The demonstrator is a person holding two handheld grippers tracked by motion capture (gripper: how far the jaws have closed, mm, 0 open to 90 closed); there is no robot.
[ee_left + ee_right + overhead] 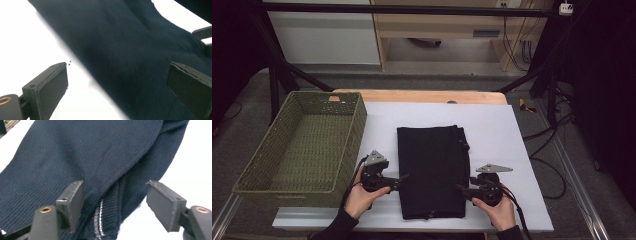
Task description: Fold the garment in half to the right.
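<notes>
A dark folded knit garment (432,170) lay flat on a white mat (502,130) in the middle of the table; a green woven basket (302,145) sat to its left; the left gripper (399,180) and right gripper (462,189) flanked the garment's near edges, jaws spread, pinching nothing.

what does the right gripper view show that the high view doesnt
Right gripper view alone: the ribbed knit of the dark garment and a pale stripe in its cuff-like edge, between open jaws.

High view alone: the green woven basket on the table's left, both hands, the left gripper, and the garment folded into a rectangle.

Shared: the garment on the white table cover, and the right gripper.
</notes>
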